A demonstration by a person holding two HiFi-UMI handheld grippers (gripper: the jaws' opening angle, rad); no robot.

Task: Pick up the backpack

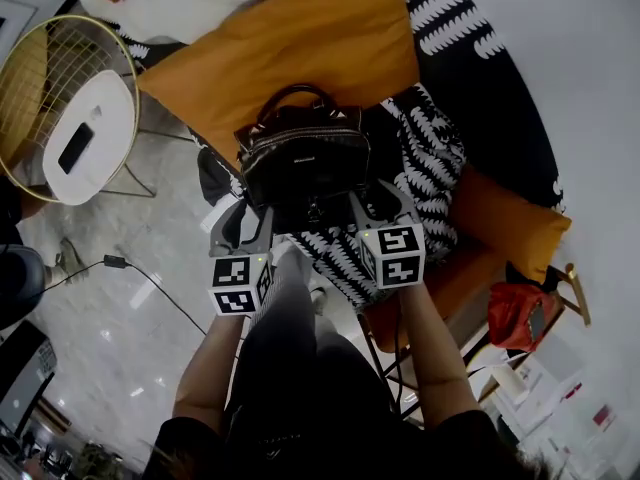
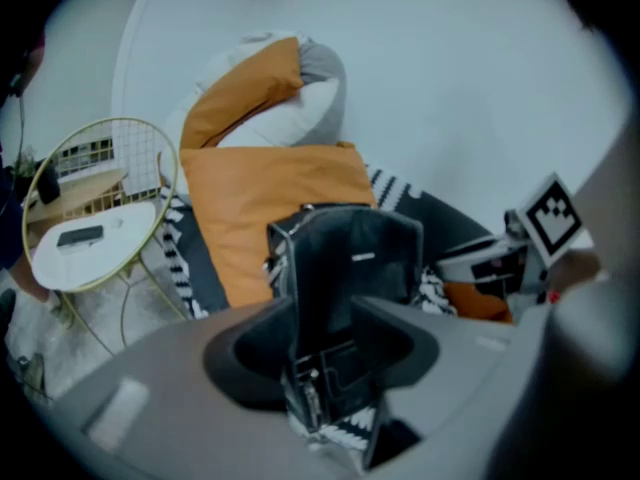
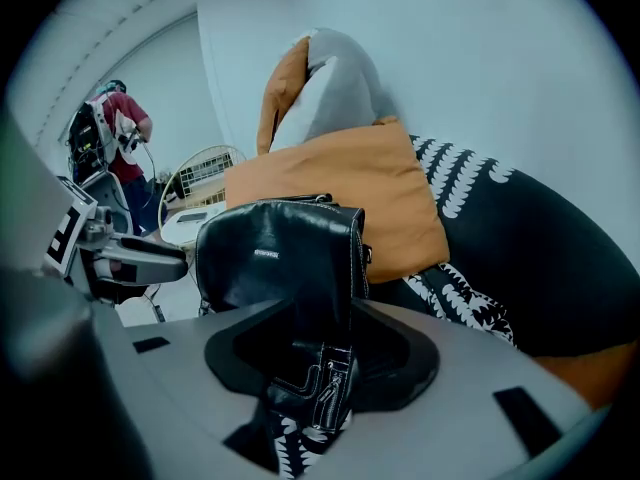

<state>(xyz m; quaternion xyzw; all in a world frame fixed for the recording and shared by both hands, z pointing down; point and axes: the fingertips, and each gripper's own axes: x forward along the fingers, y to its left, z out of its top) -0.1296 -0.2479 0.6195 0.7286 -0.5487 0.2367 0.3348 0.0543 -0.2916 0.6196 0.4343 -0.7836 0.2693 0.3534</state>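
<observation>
**Both grippers straddle the backpack, no squeeze yet**

Here we are at the black leather backpack [image 1: 305, 163], standing upright at the seat's front edge. An orange cushion [image 1: 290, 48] lies behind it and a black-and-white patterned cushion [image 1: 430, 158] is just beside it on the right.

The left gripper [image 1: 247, 220] sits at the bag's lower left corner and the right gripper [image 1: 383, 208] at its lower right, both angled down into it. In the left gripper view the jaws stand wide apart with the bag's stitched side panel [image 2: 345, 258] rising between them. The right gripper view shows the same: jaws well spread, and the zip-edged side of the bag [image 3: 275, 253] in the gap. I can't see either pair of pads pressing in, so I read both as open around the bag, not gripping.

So the step is the close. I'd want each gripper pushed on until the firm seamed edge sits deep between the pads, not just the loose strap end dangling at the bottom. Soft leather will fold, so thin skin alone could slip out.

Close both sides together and lift level. If one side leads, the bag tips and may drag the patterned cushion with it. The top handle [image 1: 295, 93] is free and out of the way.
</observation>
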